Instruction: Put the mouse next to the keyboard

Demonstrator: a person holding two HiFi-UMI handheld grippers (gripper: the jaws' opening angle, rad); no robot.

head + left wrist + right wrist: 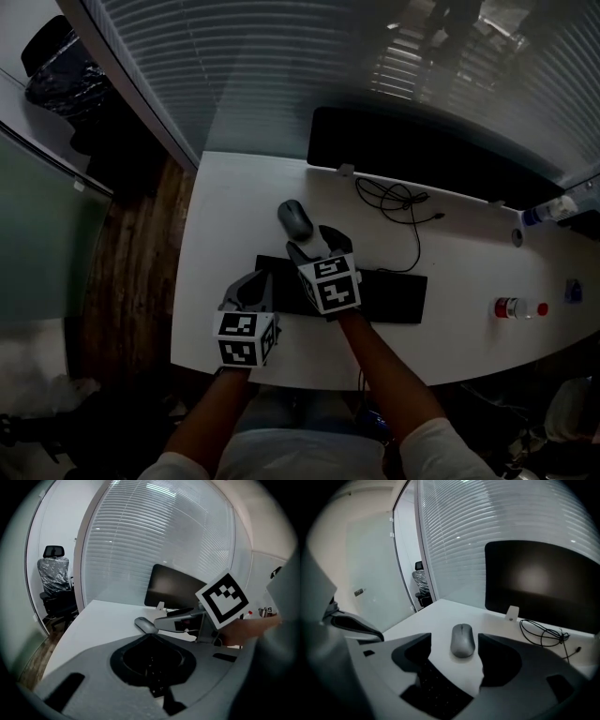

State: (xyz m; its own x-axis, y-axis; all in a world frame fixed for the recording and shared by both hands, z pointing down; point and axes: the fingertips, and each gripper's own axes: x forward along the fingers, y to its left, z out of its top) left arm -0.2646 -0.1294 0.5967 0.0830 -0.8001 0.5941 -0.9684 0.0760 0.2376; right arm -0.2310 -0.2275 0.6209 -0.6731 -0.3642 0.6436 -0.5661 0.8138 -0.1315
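Rt gripper [317, 246]: jaws apart, nothing clamped. Mouse [295, 219] just ahead at 11 o'clock of them, lined up w/ the gap, on bare desk [220, 225], apart from both pads. Lt gripper [246, 289]: jaws together, empty, low at 7 o'clock of the mouse.

Risks:
- Closing off-centre on the smooth rounded shell, so could squirt fwd toward 12 or skid toward the desk edge at 9.
- Coming in too low: lower jaw scraping the keyboard [394, 295] directly beneath. Dim view, so clearance there prob. thin but hard to judge.
- Swinging wide to 2 o'clock: snagging the loose cable [398, 199] by the monitor [422, 155].

Room: bare desk at 3 o'clock of the keyboard up to the bottle [520, 307], widest landing spot. Tighter at 9 o'clock, w/ the lt gripper and desk edge near.
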